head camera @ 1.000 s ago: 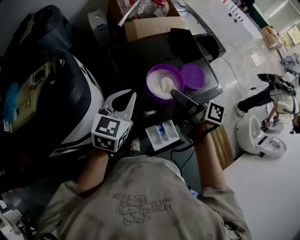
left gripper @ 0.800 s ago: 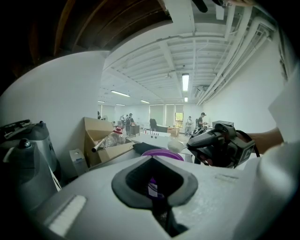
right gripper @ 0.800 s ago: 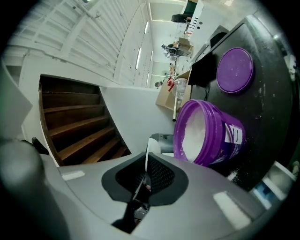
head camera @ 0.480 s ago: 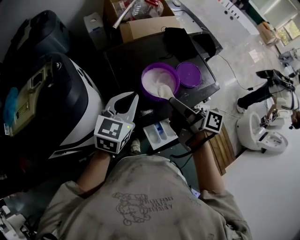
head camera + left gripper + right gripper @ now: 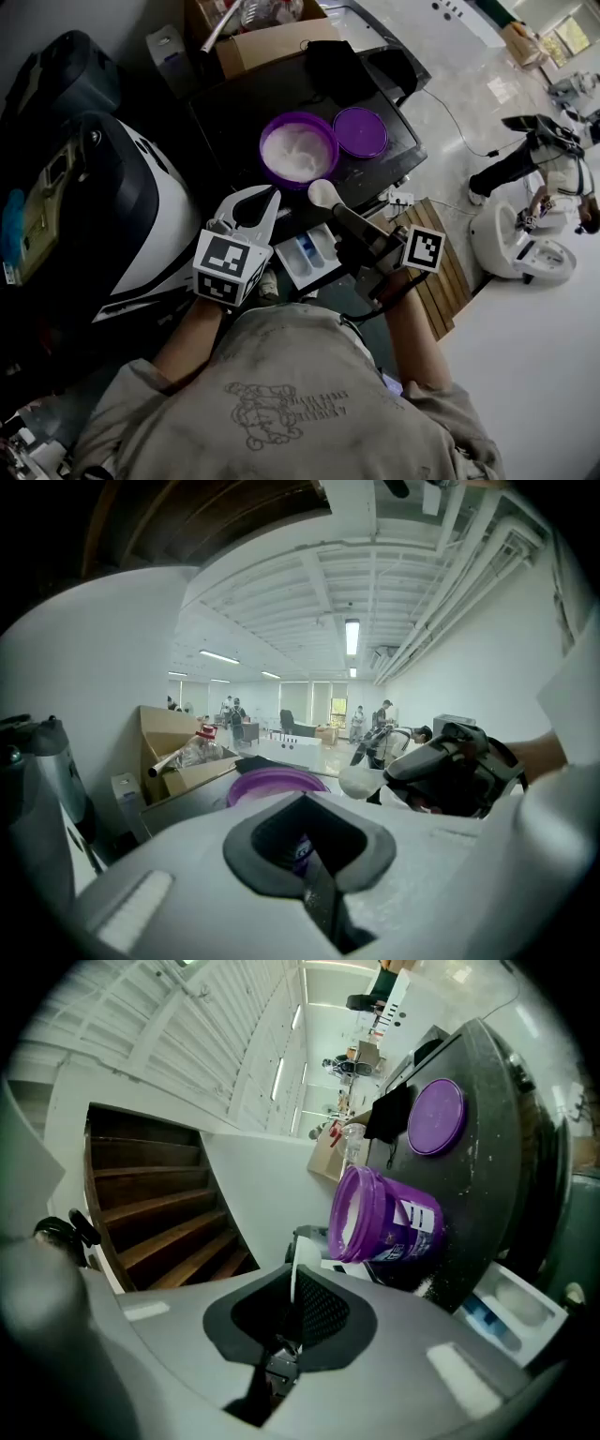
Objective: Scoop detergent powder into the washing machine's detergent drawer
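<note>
Near the purple plastic tub, your right gripper pinches a powder-filled white plastic scoop; your left gripper is closed, empty.

The right gripper has its fingers closed on a thin white scoop, seen edge-on. Beyond it, an open purple tub of white powder stands on the dark surface, its purple lid lying flat farther back. The detergent drawer is pulled open at the lower right.
</note>
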